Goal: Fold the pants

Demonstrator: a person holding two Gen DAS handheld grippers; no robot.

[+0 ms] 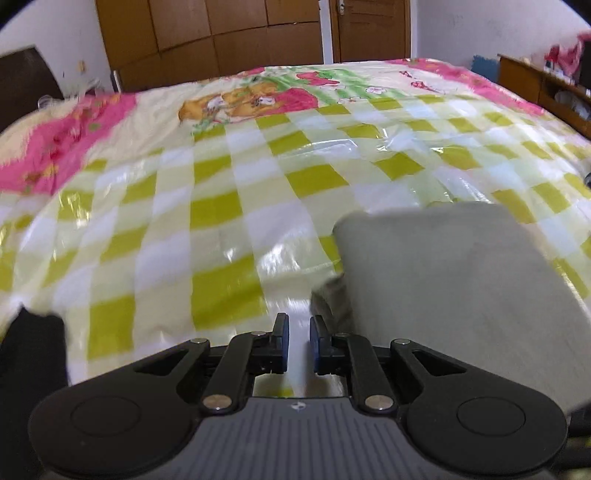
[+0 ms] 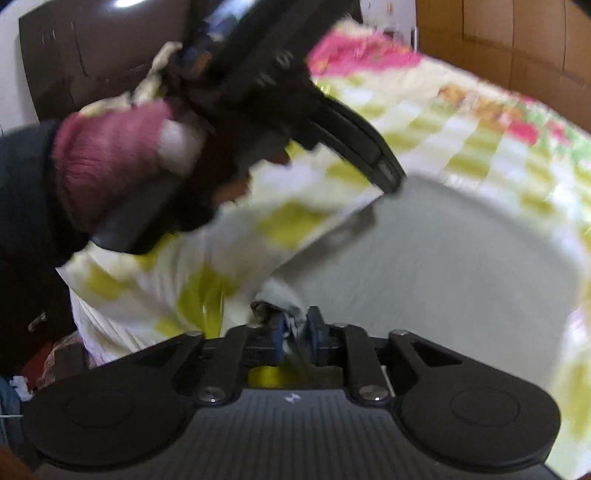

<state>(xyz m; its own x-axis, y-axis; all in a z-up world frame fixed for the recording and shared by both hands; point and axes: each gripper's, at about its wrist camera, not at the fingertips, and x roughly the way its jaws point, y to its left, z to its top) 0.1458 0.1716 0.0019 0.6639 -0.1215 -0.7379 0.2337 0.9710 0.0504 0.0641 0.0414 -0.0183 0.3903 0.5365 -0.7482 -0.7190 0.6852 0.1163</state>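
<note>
I'm pinching a bunched corner of the grey pants point(image 2: 443, 266) in my right tool point(image 2: 294, 332), jaws nearly closed on the cloth, while my left tool point(image 1: 298, 334) is hanging slightly open and empty beside their left edge. The pants are lying folded flat on the bed point(image 1: 221, 177); I'm judging them soft, light and floppy, so edges and corners are the grip points. The glossy checked bedcover looks slippery; wooden wardrobe point(image 1: 221, 33) behind.

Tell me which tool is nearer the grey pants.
Right. The right tool is shut on a bunched edge of the grey pants; the left tool sits beside them, empty, over the checked bedcover.
</note>
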